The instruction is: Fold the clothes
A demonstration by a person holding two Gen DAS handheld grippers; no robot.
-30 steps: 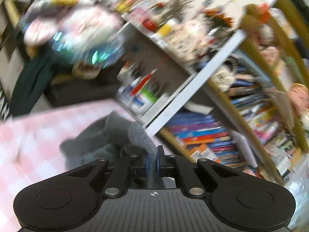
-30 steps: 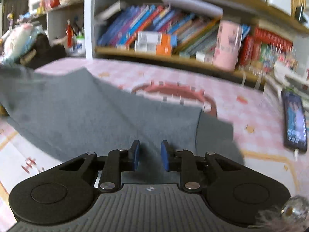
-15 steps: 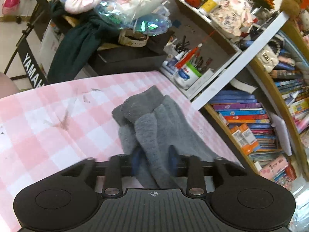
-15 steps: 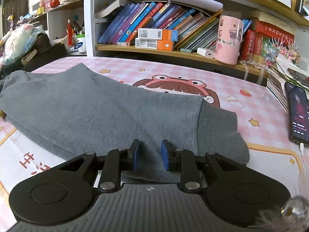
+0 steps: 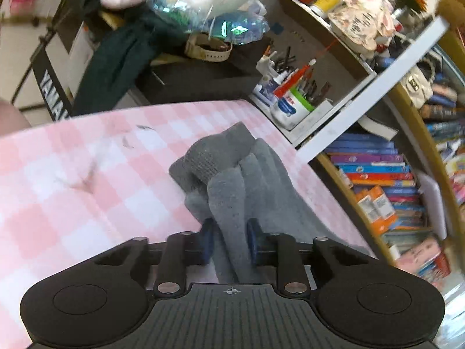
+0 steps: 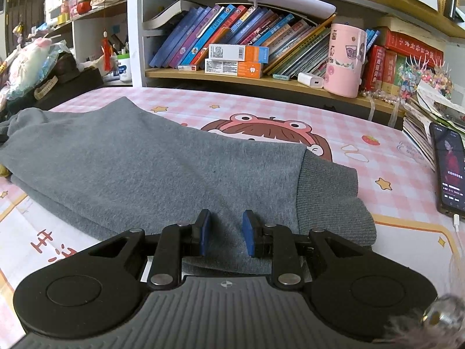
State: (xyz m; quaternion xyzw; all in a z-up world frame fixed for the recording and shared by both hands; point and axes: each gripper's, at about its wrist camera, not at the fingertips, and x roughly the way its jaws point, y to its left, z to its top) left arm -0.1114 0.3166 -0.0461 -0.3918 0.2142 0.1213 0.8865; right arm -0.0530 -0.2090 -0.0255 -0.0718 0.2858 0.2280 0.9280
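Looking along your left gripper (image 5: 229, 242), you have its jaws parted with a ridge of the grey garment (image 5: 247, 174) standing between the pads, not pinched. Your right gripper (image 6: 225, 232) sits the same way, jaws apart over the cloth near the ribbed cuff (image 6: 328, 195). The garment lies doubled lengthwise on the pink surface (image 6: 261, 107). This fits either releasing or regrasping. Only the right view shows the phone (image 6: 449, 168); only the left shows the bunched far end.

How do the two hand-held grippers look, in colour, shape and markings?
Both look alike. The left hand-held gripper and the right hand-held gripper have black linkage arms with silver pivot pins, blue finger pads, two rounded black lobes, and a grey ribbed centre plate bearing a small crosshair mark.
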